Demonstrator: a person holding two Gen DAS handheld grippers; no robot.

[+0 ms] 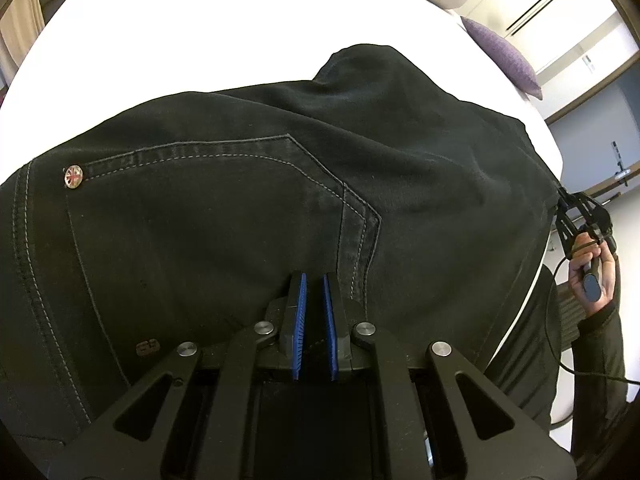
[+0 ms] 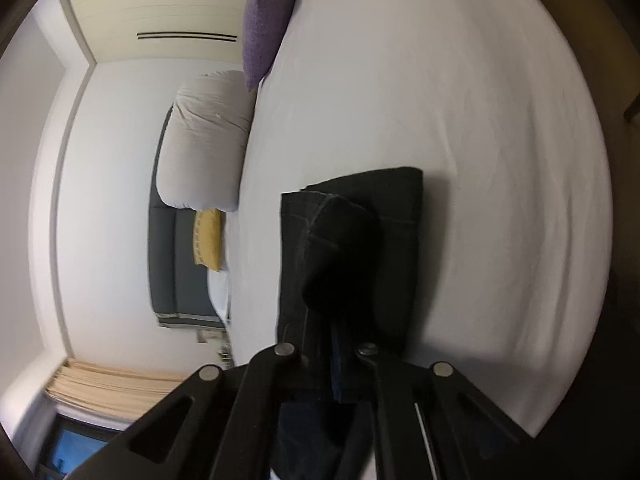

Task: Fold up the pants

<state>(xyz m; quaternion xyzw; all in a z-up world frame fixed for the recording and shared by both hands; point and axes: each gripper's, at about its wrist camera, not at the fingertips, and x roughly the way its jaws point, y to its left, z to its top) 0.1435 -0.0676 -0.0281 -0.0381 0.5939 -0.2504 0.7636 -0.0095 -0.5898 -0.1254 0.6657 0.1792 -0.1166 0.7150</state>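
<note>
On the white bed point(image 1: 240, 40), black pants point(image 1: 240, 208), held at two ends: your left gripper point(image 1: 315, 300) pinches the pocket end, your right gripper point(image 2: 340, 344) clamps bunched denim; carry both level so edges meet squarely.
</note>
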